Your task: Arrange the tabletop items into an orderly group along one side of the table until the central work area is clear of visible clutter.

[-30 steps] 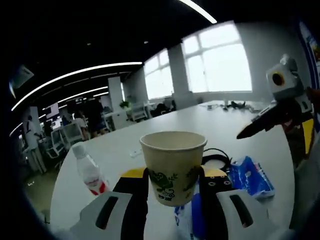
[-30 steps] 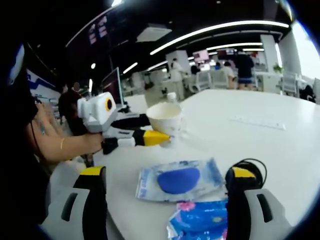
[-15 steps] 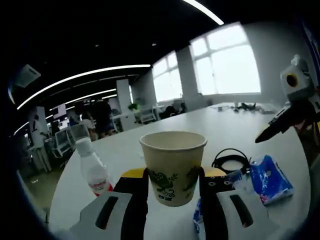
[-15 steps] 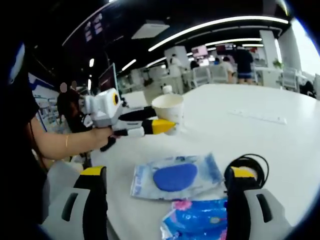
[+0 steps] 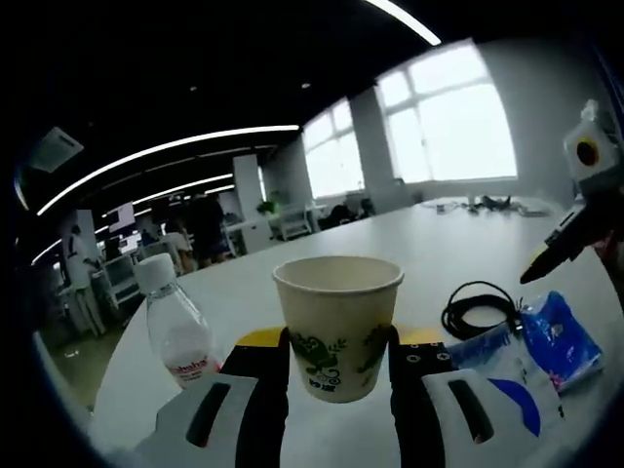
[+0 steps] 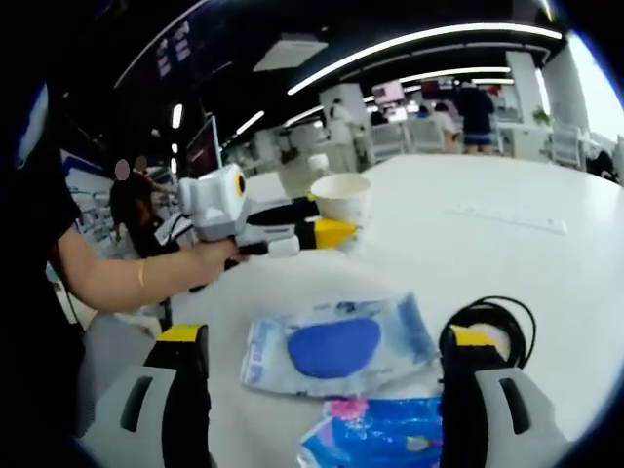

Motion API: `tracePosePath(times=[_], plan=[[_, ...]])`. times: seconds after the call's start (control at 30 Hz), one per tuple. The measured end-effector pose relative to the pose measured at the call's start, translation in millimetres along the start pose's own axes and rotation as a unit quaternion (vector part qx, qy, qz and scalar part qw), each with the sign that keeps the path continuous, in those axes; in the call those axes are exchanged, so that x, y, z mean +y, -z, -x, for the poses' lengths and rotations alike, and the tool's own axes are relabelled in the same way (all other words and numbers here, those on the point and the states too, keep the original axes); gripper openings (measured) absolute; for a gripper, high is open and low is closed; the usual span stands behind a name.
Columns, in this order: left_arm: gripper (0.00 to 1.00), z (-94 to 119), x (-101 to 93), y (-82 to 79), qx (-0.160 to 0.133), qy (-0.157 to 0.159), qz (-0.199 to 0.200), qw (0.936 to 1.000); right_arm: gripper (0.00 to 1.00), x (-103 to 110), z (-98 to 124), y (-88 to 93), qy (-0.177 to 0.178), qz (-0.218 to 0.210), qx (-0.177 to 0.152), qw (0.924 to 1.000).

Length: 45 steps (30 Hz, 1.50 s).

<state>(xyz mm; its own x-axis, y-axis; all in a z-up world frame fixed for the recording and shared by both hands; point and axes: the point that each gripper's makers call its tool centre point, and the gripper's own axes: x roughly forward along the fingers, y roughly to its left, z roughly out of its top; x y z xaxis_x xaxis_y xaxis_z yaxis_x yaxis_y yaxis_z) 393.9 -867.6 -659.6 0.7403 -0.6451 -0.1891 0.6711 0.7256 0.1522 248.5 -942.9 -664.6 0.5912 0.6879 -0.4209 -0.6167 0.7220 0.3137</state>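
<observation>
Left gripper (image 5: 336, 356) clamped on the cup (image 5: 337, 325), probably light and crushable so best pinched low and gently, right gripper (image 6: 322, 366) spread wide over wipes (image 6: 334, 344).

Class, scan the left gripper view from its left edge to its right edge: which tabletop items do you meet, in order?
Water bottle → paper cup, held by the left tool → coiled black cable → blue tissue pack.

Both views skim low over the white table (image 5: 458, 249), apparently sharing its packets.
</observation>
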Motion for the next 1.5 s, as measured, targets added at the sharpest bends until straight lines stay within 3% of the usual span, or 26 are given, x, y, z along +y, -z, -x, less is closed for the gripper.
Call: tracePosePath(times=[0.4, 0.8, 0.83, 1.03, 1.5], plan=[[0.38, -19, 23.6, 25.8, 0.012, -0.043, 0.016, 0.9989, 0.92, -12, 3, 2.7, 0.002, -0.032, -0.022, 0.9992], [0.38, -35, 30.4, 45.7, 0.027, -0.072, 0.015, 0.9970, 0.91, -18, 6, 20.7, 0.024, -0.035, 0.003, 0.9991], [0.38, -36, 32.7, 48.1, 0.031, -0.080, 0.032, 0.9958, 0.91, -20, 6, 21.8, 0.026, -0.035, 0.004, 0.9990], [0.38, -42, 38.3, 61.1, 0.042, -0.081, 0.045, 0.9949, 0.91, -24, 6, 18.0, 0.032, -0.044, -0.010, 0.9985], [0.38, -46, 42.5, 74.1, 0.054, -0.083, 0.060, 0.9932, 0.91, -29, 8, 20.4, 0.042, -0.047, -0.008, 0.9980]])
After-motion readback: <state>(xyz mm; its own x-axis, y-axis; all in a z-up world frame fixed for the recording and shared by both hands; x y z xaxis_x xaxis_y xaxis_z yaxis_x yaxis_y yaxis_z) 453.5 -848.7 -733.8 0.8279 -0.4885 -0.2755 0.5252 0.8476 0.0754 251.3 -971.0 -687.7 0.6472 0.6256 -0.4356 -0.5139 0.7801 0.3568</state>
